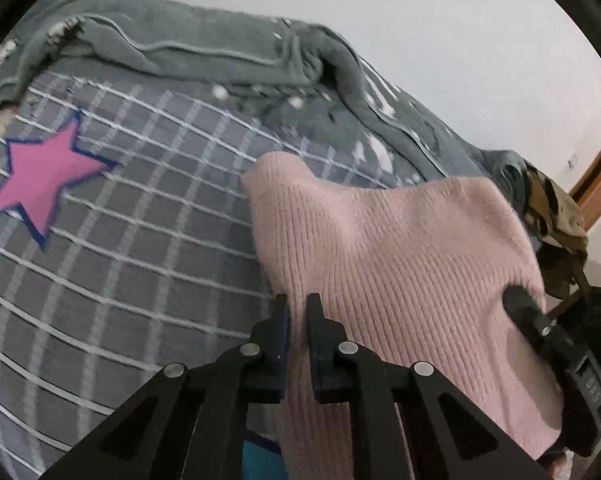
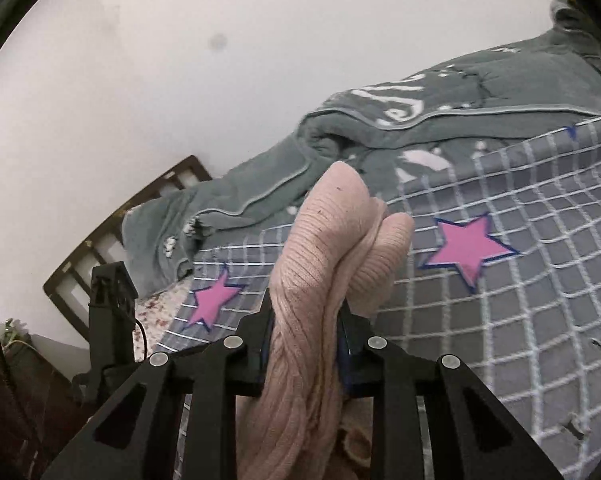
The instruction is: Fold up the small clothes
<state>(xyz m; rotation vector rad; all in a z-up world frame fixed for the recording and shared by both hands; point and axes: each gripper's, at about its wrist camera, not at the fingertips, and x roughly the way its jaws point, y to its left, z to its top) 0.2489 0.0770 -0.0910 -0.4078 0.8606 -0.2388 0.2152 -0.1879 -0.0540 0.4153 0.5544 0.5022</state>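
A pink ribbed knit garment (image 1: pixel 400 264) hangs lifted over the bed between both grippers. In the left wrist view my left gripper (image 1: pixel 297 312) is shut on the garment's left edge, with the fabric running down between its fingers. My right gripper (image 1: pixel 518 300) grips the same garment at the right side of that view. In the right wrist view my right gripper (image 2: pixel 306 320) is shut on a thick bunched fold of the pink garment (image 2: pixel 324 240), which bulges above the fingers and hangs below them.
The bed has a grey checked sheet (image 1: pixel 140 240) with pink stars (image 1: pixel 40 180). A rumpled grey-green quilt (image 1: pixel 220 52) lies along the wall side. A dark wooden slatted bed frame (image 2: pixel 112 232) and a black device with a cable (image 2: pixel 108 292) are at the left. A tan patterned cloth (image 1: pixel 556 216) hangs at the right.
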